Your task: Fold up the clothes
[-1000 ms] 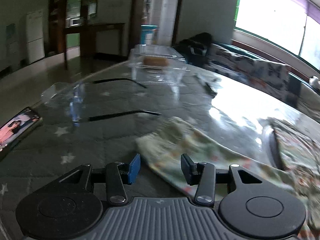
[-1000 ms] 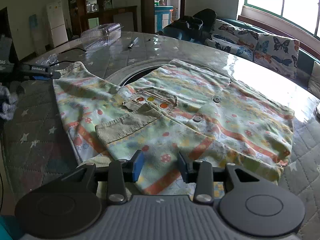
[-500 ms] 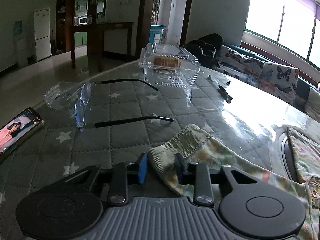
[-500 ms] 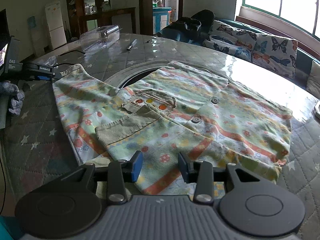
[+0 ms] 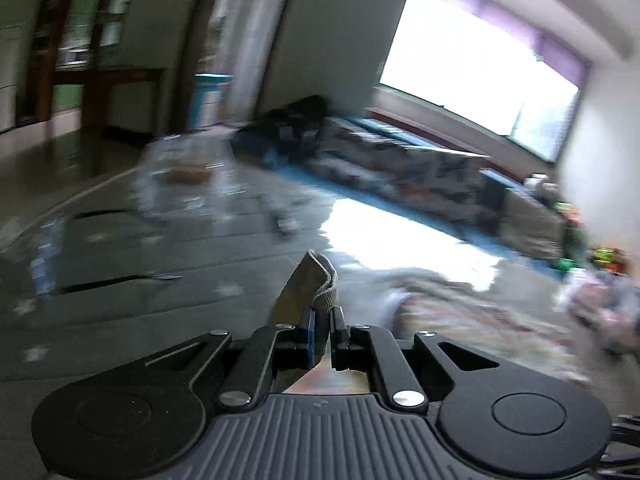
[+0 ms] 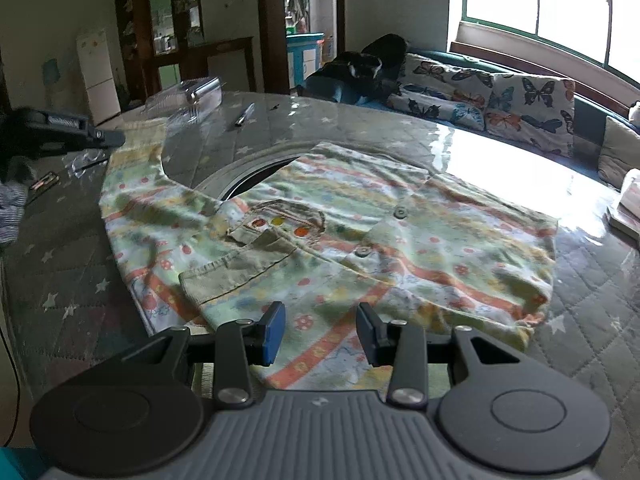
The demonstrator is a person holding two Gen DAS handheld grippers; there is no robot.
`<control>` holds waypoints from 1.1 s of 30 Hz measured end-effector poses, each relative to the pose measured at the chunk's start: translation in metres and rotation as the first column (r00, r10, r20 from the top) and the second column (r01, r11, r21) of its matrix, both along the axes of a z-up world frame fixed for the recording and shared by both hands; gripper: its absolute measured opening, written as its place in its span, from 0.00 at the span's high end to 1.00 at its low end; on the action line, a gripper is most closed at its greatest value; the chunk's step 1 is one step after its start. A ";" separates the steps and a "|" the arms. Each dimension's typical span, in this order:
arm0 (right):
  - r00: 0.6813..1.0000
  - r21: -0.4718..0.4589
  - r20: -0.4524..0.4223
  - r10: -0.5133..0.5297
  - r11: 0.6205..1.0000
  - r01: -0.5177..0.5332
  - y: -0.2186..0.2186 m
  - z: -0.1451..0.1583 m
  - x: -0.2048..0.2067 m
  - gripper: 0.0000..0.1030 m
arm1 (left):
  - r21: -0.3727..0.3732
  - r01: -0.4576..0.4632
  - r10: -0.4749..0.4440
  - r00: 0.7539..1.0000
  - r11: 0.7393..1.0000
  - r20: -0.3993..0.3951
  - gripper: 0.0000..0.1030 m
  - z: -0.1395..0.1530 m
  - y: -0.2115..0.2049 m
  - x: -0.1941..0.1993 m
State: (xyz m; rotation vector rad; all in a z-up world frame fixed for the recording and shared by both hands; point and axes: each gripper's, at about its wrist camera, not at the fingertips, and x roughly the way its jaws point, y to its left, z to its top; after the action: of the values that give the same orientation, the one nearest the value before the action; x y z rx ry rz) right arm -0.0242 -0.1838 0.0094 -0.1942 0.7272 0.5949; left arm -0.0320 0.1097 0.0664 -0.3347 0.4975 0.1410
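Note:
A small patterned shirt (image 6: 360,240) with orange stripes, buttons and a corduroy collar lies spread on the quilted star-print table (image 6: 72,288). My left gripper (image 5: 322,334) is shut on the shirt's ribbed sleeve cuff (image 5: 316,284) and holds it lifted off the table; the view is motion-blurred. In the right wrist view the left gripper (image 6: 108,138) shows at the far left with the sleeve (image 6: 136,160) raised. My right gripper (image 6: 320,330) is open and empty, low over the shirt's near hem.
A clear plastic food box (image 5: 184,168) and safety glasses (image 5: 52,248) sit on the table's far left. A pen (image 6: 244,114) and a phone (image 6: 44,182) lie there too. A butterfly-print sofa (image 6: 500,100) runs behind the table under the window.
My left gripper has closed on the sleeve cuff and lifted it, swinging to the right. The right gripper has stayed open over the hem.

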 end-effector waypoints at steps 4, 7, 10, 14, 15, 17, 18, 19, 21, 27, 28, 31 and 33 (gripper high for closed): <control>0.999 0.022 0.009 -0.035 0.999 0.035 -0.014 0.003 -0.001 0.62 | -0.043 0.156 -0.155 0.987 0.987 0.035 0.93 0.016 -0.049 0.005; 0.998 0.038 0.014 -0.067 0.997 0.067 -0.027 0.005 -0.002 0.62 | -0.058 0.273 -0.271 0.962 0.960 0.039 0.93 0.018 -0.088 0.011; 0.995 0.054 0.016 -0.102 0.993 0.101 -0.039 0.006 -0.002 0.62 | -0.065 0.362 -0.362 0.932 0.930 0.021 0.93 0.009 -0.120 0.017; 0.989 0.062 0.019 -0.145 0.988 0.143 -0.055 0.008 -0.003 0.62 | -0.082 0.460 -0.463 0.886 0.884 -0.023 0.93 -0.009 -0.155 0.025; 0.988 0.062 0.019 -0.155 0.986 0.154 -0.058 0.008 -0.002 0.62 | -0.084 0.484 -0.488 0.872 0.871 -0.039 0.93 -0.016 -0.160 0.026; 0.985 0.066 0.016 -0.170 0.983 0.169 -0.063 0.008 -0.002 0.63 | -0.079 0.520 -0.525 0.847 0.851 -0.087 0.92 -0.028 -0.174 0.028; 0.984 0.069 0.014 -0.177 0.982 0.175 -0.065 0.008 -0.001 0.63 | -0.080 0.537 -0.543 0.833 0.840 -0.105 0.92 -0.032 -0.180 0.028; 0.983 0.072 0.011 -0.182 0.981 0.181 -0.066 0.008 0.000 0.63 | -0.082 0.551 -0.557 0.821 0.831 -0.125 0.90 -0.038 -0.183 0.026; 0.983 0.085 -0.003 -0.183 0.979 0.183 -0.066 0.008 0.003 0.63 | -0.084 0.570 -0.576 0.804 0.817 -0.150 0.88 -0.044 -0.186 0.022; 0.991 0.094 -0.043 -0.126 0.987 0.129 -0.046 0.003 0.008 0.64 | -0.035 0.563 -0.562 0.816 0.826 -0.135 0.64 -0.035 -0.169 0.009; 0.993 0.093 -0.046 -0.113 0.989 0.117 -0.041 0.003 0.008 0.65 | -0.020 0.557 -0.555 0.822 0.830 -0.129 0.63 -0.033 -0.166 0.010; 0.995 0.080 -0.063 -0.083 0.993 0.088 -0.025 -0.002 0.012 0.68 | 0.007 0.507 -0.503 0.856 0.862 -0.118 0.57 -0.030 -0.145 0.008; 0.993 0.068 -0.083 -0.089 0.993 0.095 -0.019 -0.008 0.016 0.70 | 0.018 0.465 -0.460 0.881 0.885 -0.113 0.56 -0.029 -0.128 0.006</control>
State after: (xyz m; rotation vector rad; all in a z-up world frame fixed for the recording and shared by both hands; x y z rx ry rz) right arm -0.0085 -0.2027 0.0017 -0.0701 0.7869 0.5418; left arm -0.0265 -0.0188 0.0375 -0.1568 0.6662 -0.2985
